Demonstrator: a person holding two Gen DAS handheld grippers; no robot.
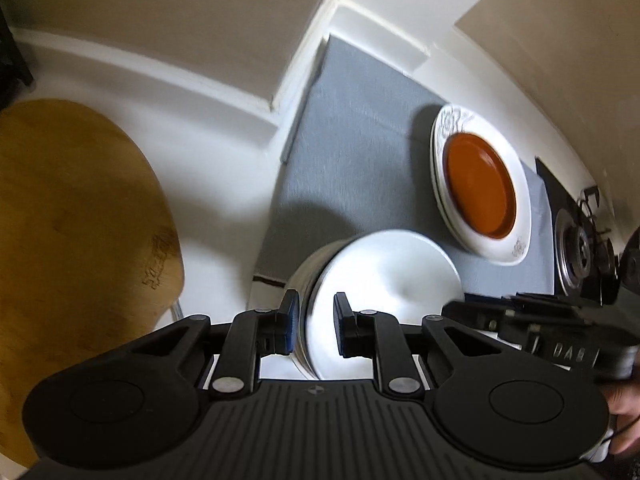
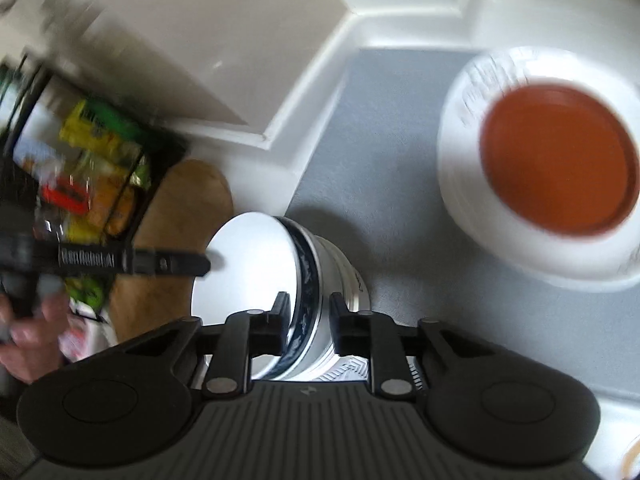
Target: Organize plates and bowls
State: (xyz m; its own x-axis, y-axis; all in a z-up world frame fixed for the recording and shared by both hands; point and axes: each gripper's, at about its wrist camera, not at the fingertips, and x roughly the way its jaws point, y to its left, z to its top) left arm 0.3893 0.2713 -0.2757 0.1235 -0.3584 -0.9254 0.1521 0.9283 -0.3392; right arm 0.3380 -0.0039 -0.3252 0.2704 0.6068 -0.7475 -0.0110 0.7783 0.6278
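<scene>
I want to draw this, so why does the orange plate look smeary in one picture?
Right wrist view: the orange plate and the packets are smeared by motion blur. Left wrist view: the same plate is sharper, the walls bend from the fisheye lens, and the bowl stack casts a dark shadow.

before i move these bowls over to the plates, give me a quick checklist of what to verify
1. Left gripper straddles the white bowls' rim: ok.
2. Right gripper straddles the blue-patterned rim on the opposite side: ok.
3. Both grips pinched firmly: cannot tell, a gap shows beside the fingers.
4. Bowls stay nested as one stack: ok.
5. Grey mat between the bowls and the plate stack is free of obstacles: ok.
6. Orange plate sits centred and flat on the white plates: ok.
</scene>
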